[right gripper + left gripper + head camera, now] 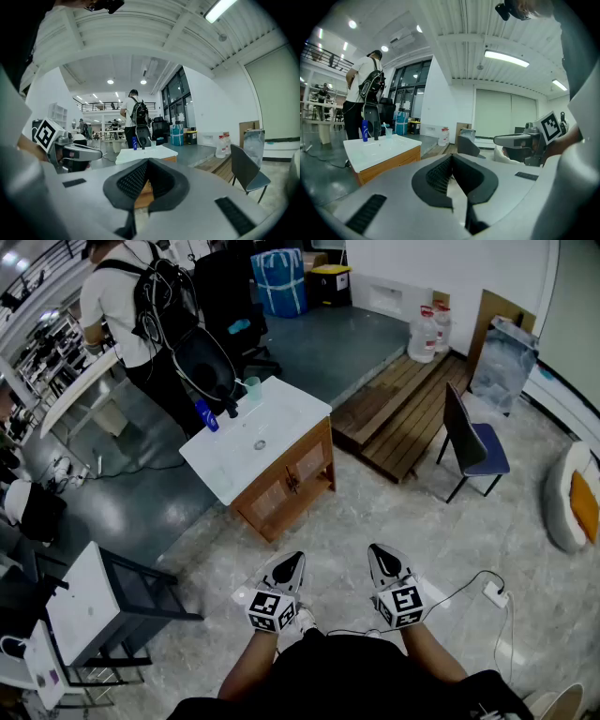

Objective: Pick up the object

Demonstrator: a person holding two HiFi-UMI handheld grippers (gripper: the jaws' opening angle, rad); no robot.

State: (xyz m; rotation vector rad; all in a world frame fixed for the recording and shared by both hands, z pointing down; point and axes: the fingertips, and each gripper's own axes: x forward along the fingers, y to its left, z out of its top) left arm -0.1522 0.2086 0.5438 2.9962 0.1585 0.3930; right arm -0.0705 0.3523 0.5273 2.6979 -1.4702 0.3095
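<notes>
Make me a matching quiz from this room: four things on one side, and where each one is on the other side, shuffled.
Things:
1 blue bottle
2 dark chair
3 water jugs
4 backpack

Places:
A on a person's back
B on the white countertop
C by the far wall, at the wooden platform's end
D on the pale floor beside the platform

Pairs: 1-B, 2-D, 3-C, 4-A

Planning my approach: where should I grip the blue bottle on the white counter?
Probably the blue bottle at mid-body, jaws level, coming from the open front of the counter: it stands upright, with a dark item close beside it and a person behind.
</notes>
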